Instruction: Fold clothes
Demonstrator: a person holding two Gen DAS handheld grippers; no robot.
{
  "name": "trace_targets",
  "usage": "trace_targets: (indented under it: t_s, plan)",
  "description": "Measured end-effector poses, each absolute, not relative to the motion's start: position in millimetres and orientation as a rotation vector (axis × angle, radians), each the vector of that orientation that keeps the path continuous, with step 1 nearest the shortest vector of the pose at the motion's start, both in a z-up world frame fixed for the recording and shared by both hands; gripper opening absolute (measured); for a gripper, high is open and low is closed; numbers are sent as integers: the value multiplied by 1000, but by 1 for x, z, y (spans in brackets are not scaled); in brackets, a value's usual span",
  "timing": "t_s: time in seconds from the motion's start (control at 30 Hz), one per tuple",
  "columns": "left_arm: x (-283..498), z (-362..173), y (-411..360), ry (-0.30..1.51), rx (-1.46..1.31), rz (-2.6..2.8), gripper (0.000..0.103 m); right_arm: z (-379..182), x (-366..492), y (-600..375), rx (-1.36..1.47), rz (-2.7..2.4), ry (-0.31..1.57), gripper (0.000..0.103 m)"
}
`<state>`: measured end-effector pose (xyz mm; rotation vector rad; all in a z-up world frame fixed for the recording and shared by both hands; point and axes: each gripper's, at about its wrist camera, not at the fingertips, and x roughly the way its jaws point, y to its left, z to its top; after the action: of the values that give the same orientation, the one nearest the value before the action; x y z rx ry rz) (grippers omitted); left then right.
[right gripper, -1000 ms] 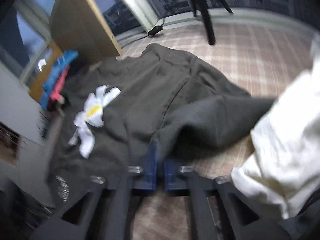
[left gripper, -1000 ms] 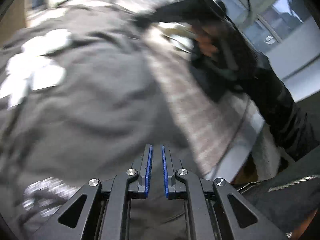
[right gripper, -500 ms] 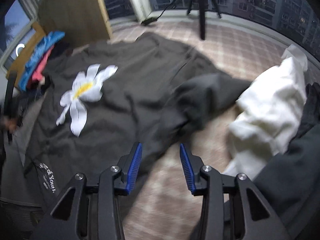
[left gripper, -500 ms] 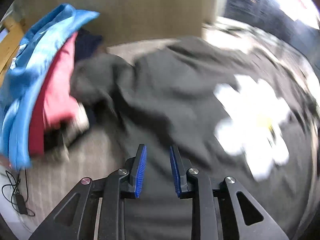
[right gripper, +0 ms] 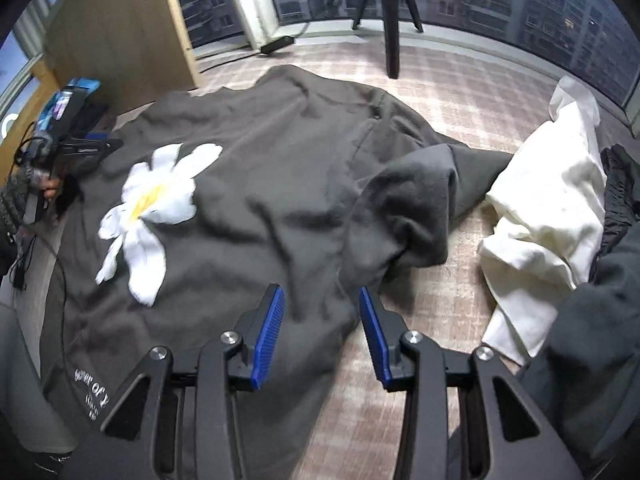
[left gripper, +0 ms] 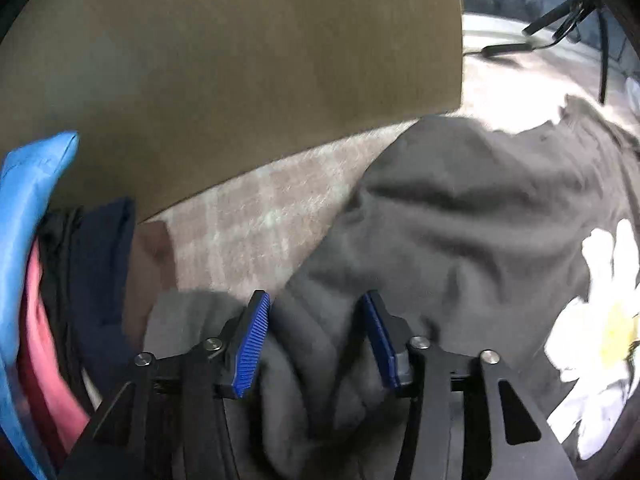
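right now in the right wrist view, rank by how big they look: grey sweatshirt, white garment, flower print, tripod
1. grey sweatshirt, by far the largest
2. white garment
3. flower print
4. tripod, smallest as it looks, though it stands farthest from the camera, so its true size is unsure

Left wrist view: close, steeply down over sweatshirt (left gripper: 460,220) sleeve. Right wrist view: higher, wider. Shared: sweatshirt, wooden panel (right gripper: 120,28).

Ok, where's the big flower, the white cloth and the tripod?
flower (right gripper: 150,206), right wrist view, on its yellow middle.
white cloth (right gripper: 548,204), right wrist view, on its crumpled middle.
tripod (right gripper: 392,36), right wrist view, on its front leg.
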<state>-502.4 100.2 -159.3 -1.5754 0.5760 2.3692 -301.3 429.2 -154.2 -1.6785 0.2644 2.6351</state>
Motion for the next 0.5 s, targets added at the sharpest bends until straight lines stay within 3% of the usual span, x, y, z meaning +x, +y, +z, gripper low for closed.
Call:
trace_targets:
  t_s: [0.07,0.23,0.5]
  plan:
    - [-504,-160,99,565,-1567,2354,7,-160,-303,430,-1680,2622,281,39]
    - [-501,-146,90,743,-1436,2459,6,-182,-307,420,-1772,2530,132,39]
    - [-505,-144,74,818,-1416,2532,5,-182,-303,420,-1781,2528,71,39]
